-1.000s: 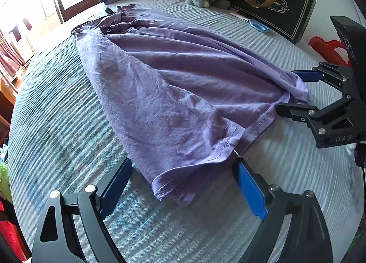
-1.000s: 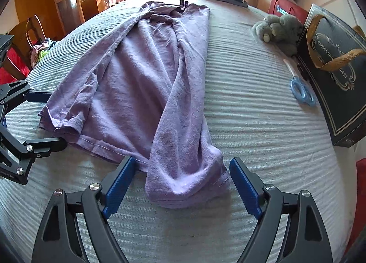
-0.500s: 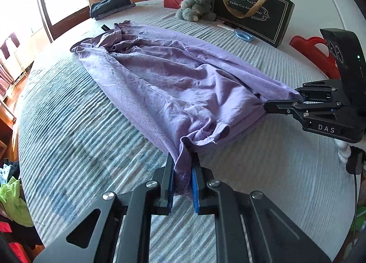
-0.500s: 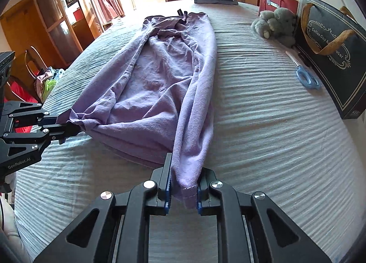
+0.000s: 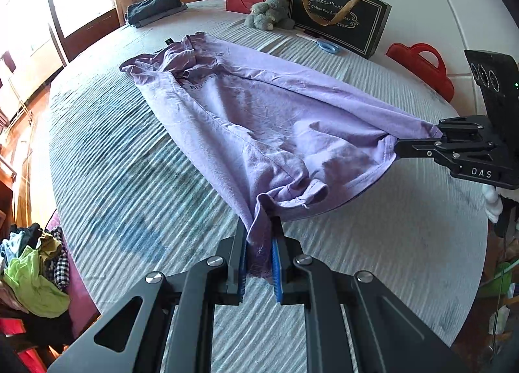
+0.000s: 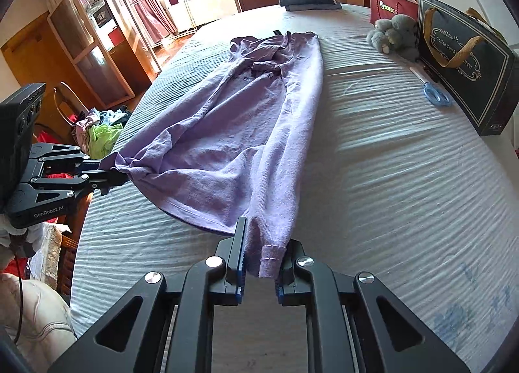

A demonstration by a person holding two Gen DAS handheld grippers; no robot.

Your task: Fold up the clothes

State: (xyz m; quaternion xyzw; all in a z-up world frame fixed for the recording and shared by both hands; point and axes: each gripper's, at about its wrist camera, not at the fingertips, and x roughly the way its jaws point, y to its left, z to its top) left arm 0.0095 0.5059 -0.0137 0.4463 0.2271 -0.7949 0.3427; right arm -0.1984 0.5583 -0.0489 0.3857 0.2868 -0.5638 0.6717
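The left gripper (image 5: 259, 243) pinches the purple shirt (image 5: 259, 119) at lower centre. The right gripper (image 6: 259, 262) clamps its other corner.

The lilac T-shirt of soft, matt, creased cotton-like cloth (image 5: 246, 113) lies on a bed under a pale ribbed, rough-woven cover (image 5: 129, 184). Each matt black plastic-looking hand-held gripper, left (image 5: 259, 259) and right (image 6: 261, 262), has shiny metal rivets and blue ridged pads. Beyond the shirt stand a black paper gift bag with a faint sheen (image 5: 337, 20) and a fuzzy grey plush toy (image 5: 267, 12).
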